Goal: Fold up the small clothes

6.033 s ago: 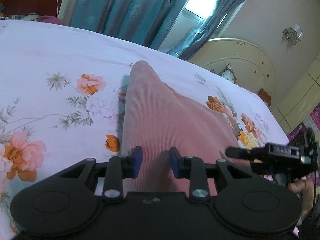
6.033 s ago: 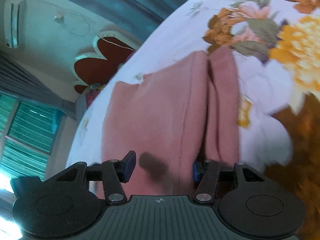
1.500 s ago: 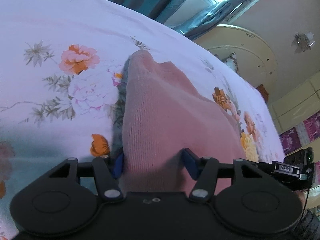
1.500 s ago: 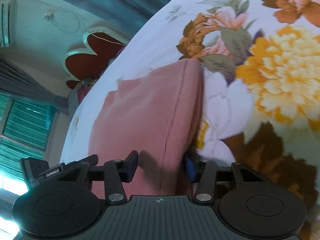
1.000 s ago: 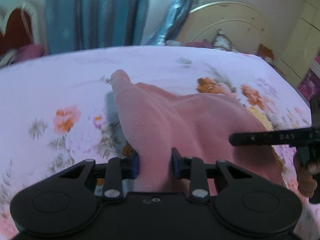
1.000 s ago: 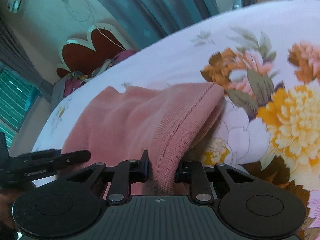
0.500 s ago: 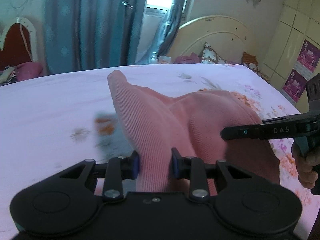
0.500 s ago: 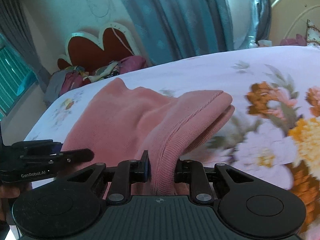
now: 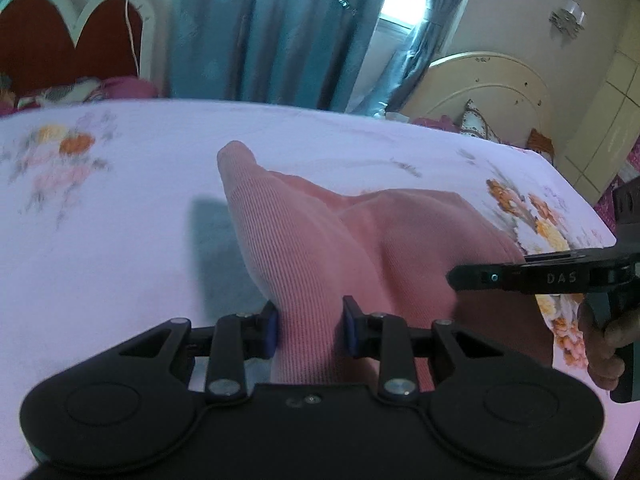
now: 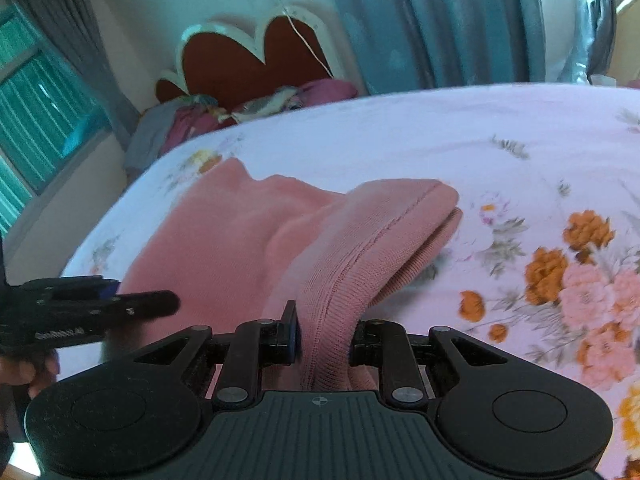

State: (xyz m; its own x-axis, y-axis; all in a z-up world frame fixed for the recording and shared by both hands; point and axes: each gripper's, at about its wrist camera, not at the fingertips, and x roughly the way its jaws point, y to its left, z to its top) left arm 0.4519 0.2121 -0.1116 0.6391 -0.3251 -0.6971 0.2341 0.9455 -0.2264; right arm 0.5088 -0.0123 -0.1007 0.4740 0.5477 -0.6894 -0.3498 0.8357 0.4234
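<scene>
A pink ribbed knit garment point(image 9: 320, 240) is lifted off the floral bedsheet point(image 9: 100, 240), and both grippers hold it. My left gripper point(image 9: 310, 330) is shut on the garment's left edge, the cloth bunched between its blue pads. My right gripper point(image 10: 324, 338) is shut on a thick folded edge of the same garment point(image 10: 360, 240), whose seam runs away from the pads. The far end of the cloth droops toward the sheet. The right gripper's finger point(image 9: 520, 278) reaches in from the right in the left wrist view. The left gripper's body point(image 10: 80, 312) shows at the left in the right wrist view.
The bedsheet point(image 10: 520, 160) is white with orange and pink flowers. A heart-shaped red headboard point(image 10: 248, 64) with a pile of clothes point(image 10: 240, 108) stands behind. Teal curtains point(image 9: 280, 32) and a cream headboard point(image 9: 492, 84) lie beyond the bed. A person's hand point(image 9: 604, 344) holds the right gripper.
Both grippers have swept sideways across the bed with the pink garment held between them. The background has shifted toward the red headboard. The grips have stayed the same.
</scene>
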